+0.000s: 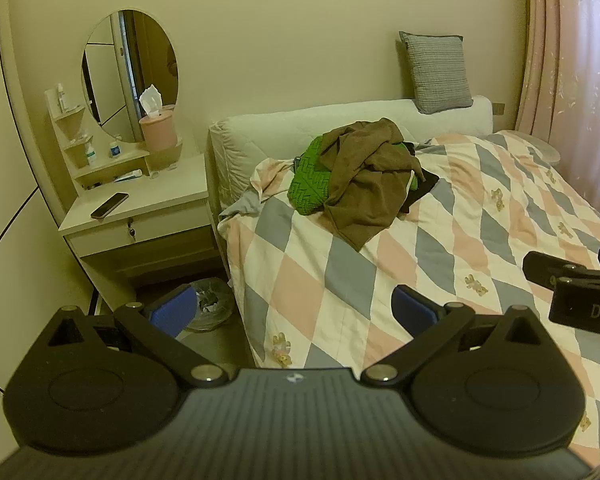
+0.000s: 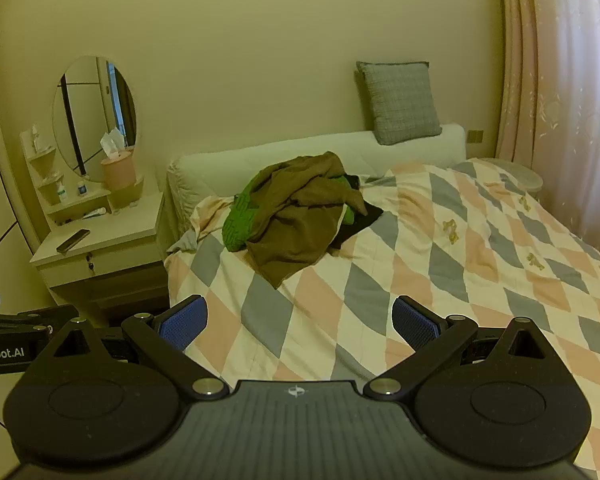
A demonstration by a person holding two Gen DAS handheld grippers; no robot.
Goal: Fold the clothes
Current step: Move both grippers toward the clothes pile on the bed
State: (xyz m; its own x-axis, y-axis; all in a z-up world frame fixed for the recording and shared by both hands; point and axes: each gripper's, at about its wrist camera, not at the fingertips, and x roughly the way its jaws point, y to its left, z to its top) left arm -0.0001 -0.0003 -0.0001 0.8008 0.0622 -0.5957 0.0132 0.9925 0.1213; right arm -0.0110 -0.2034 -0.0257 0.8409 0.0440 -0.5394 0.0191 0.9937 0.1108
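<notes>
A heap of clothes lies near the head of the bed: a brown garment (image 1: 368, 176) (image 2: 296, 216) draped over a green knitted one (image 1: 310, 184) (image 2: 238, 224), with a black piece (image 1: 422, 190) (image 2: 360, 220) under its right side. My left gripper (image 1: 294, 312) is open with nothing between its blue pads, hovering over the bed's near left edge, well short of the heap. My right gripper (image 2: 300, 322) is open and empty too, above the quilt and short of the heap. Part of the right gripper shows at the right edge of the left wrist view.
The bed carries a pink, grey and white diamond quilt (image 1: 480, 240) (image 2: 460, 260). A grey cushion (image 1: 436, 72) rests on the headboard (image 1: 284, 124). Left of the bed stands a dresser (image 1: 140, 216) with an oval mirror, tissue box and phone (image 1: 109, 205). A bin (image 1: 212, 308) sits on the floor; pink curtains (image 2: 560, 100) hang right.
</notes>
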